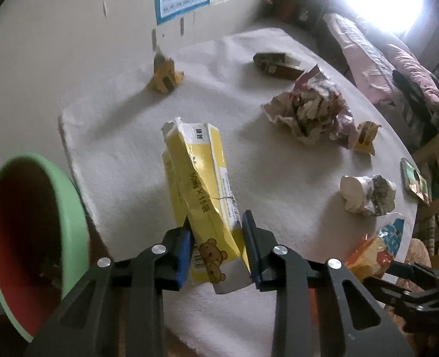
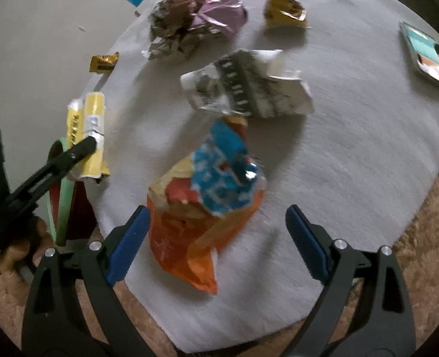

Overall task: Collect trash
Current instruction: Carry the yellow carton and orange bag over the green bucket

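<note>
- Down low in the left wrist view, the left tongs (image 1: 218, 245) are clamped on a crushed yellow cardboard box with a printed bear (image 1: 200, 196), blue pads pressing its two sides near its lower end.
- That box stands tilted up from the tongs over the near left part of the white-covered round bench (image 1: 130, 154); the right wrist view shows it at the bench's left edge.
- Just left of the bench edge sits a round bin with a green rim and red inside (image 1: 26, 226), its mouth facing the camera.
- The right tongs (image 2: 218, 238) stand wide, touching nothing; an orange and blue crumpled snack bag (image 2: 201, 208) lies between their pads at the near edge of the bench.
- Beyond the snack bag lies a flattened white and grey printed paper cup (image 2: 249, 86), near the middle of the bench.
- Farther on, a crumpled ball of pink and silver foil wrappers (image 2: 195, 15) sits toward the far edge.
- A torn yellow wrapper (image 2: 285, 7) lies to the right of that ball, and a small gold wrapper (image 2: 104, 62) lies at the far left edge.
- A dark brown flattened carton (image 1: 276, 65) rests near the far edge in the left wrist view.
- A flat picture card with a teal border (image 2: 428, 53) lies at the right edge.
</note>
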`<state>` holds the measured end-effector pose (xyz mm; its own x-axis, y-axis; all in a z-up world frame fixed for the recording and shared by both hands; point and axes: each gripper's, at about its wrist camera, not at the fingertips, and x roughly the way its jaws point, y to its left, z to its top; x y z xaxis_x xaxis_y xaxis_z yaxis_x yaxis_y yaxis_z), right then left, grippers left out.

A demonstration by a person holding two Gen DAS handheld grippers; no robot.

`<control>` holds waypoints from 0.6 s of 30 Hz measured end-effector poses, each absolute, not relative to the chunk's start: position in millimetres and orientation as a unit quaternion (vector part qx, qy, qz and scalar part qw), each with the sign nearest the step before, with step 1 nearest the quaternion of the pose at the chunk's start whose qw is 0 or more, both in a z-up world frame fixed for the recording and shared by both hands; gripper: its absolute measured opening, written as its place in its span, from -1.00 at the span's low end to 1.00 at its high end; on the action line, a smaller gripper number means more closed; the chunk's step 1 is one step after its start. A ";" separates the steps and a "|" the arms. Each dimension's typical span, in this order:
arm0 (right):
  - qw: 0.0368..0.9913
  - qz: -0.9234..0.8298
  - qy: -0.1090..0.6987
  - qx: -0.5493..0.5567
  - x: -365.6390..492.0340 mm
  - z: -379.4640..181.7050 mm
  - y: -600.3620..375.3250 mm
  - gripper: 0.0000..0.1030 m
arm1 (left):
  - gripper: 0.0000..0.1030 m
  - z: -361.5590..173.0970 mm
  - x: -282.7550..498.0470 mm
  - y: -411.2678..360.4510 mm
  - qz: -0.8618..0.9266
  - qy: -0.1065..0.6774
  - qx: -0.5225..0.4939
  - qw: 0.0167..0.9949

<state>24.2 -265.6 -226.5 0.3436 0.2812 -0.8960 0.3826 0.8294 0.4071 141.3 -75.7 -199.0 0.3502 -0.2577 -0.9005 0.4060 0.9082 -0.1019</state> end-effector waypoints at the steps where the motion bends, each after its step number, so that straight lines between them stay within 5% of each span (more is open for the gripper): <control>1: 0.766 -0.032 0.576 0.284 27.5 -228.5 -262.8 0.76 | -0.44 -194.5 140.3 -74.3 -0.204 0.527 0.071 0.822; 5: 0.768 -0.021 0.579 0.274 32.7 -231.0 -254.4 0.39 | -0.44 -178.9 139.5 -65.2 -0.199 0.507 0.072 0.836; 18: 0.832 0.009 0.518 0.200 43.3 -168.7 -226.6 0.30 | -0.44 -141.1 129.7 -52.5 -0.192 0.458 0.067 0.865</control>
<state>43.3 -226.6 -168.7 0.4636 0.2220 -0.8578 0.1918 0.9200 0.3418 129.7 -52.5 -141.1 0.5062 -0.2714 -0.8186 0.3937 0.9172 -0.0606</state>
